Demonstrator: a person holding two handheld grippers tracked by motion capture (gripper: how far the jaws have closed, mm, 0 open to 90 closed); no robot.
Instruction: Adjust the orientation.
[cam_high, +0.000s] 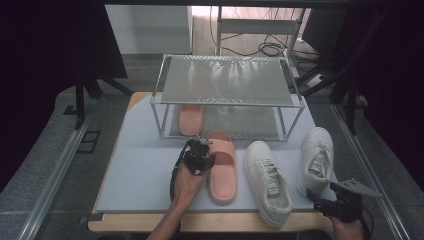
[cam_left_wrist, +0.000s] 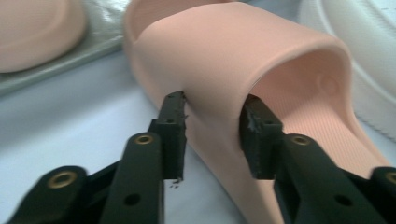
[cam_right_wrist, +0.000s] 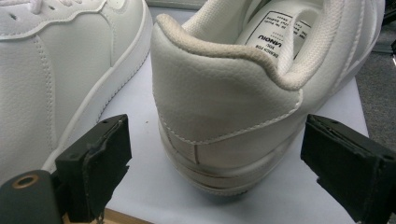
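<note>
Left gripper (cam_left_wrist: 212, 135) jaws straddle pink slipper (cam_high: 222, 165) strap side, mid-bench; right gripper (cam_right_wrist: 215, 172) open behind white sneaker (cam_right_wrist: 243, 93) heel, front-right corner.

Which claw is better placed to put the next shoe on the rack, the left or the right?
Left, probably. The left claw already has its jaws on either side of the pink slipper's strap, right before the rack. The right claw is open behind a white sneaker's heel, gripping nothing.
</note>
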